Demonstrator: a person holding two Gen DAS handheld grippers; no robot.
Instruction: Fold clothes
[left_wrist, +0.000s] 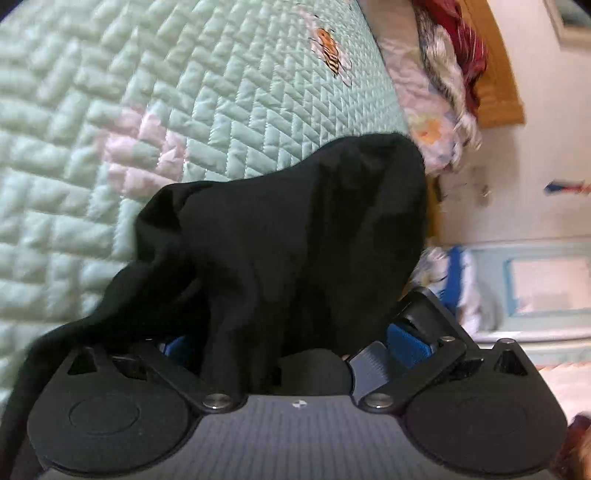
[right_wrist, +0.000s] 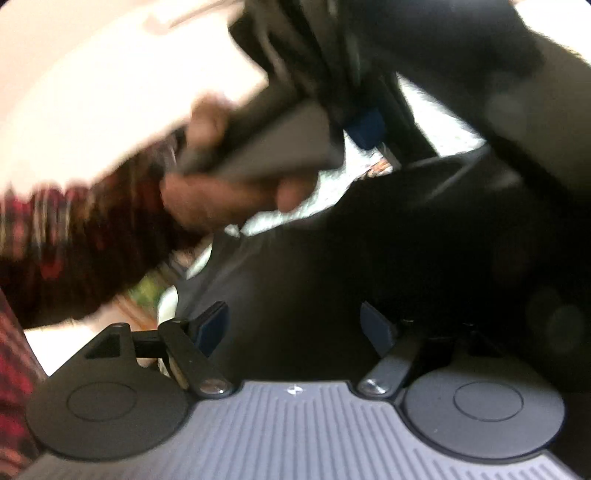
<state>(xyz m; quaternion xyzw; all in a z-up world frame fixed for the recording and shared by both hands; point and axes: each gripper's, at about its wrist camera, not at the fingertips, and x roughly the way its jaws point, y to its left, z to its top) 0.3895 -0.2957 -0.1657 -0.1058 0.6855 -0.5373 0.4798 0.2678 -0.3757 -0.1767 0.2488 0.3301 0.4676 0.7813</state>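
Note:
A black garment (left_wrist: 295, 229) lies bunched over my left gripper (left_wrist: 288, 280) and hides its fingertips. Its blue pads (left_wrist: 406, 341) stand wide apart, with the cloth heaped between and over them and trailing off to the lower left. In the right wrist view the same black cloth (right_wrist: 369, 240) fills the space between the spread blue pads (right_wrist: 212, 326) of my right gripper (right_wrist: 295, 299). They do not pinch it. Above, blurred, a hand (right_wrist: 221, 199) in a red plaid sleeve (right_wrist: 74, 240) holds the left gripper, whose blue pad (right_wrist: 365, 125) shows.
A mint-green quilted bedspread (left_wrist: 221, 92) with an embroidered bee (left_wrist: 330, 51) lies under the garment. Crumpled clothes (left_wrist: 454, 55) are piled by a wooden headboard (left_wrist: 502, 74) at the top right. A pale blue cabinet (left_wrist: 546, 288) stands beyond the bed's edge.

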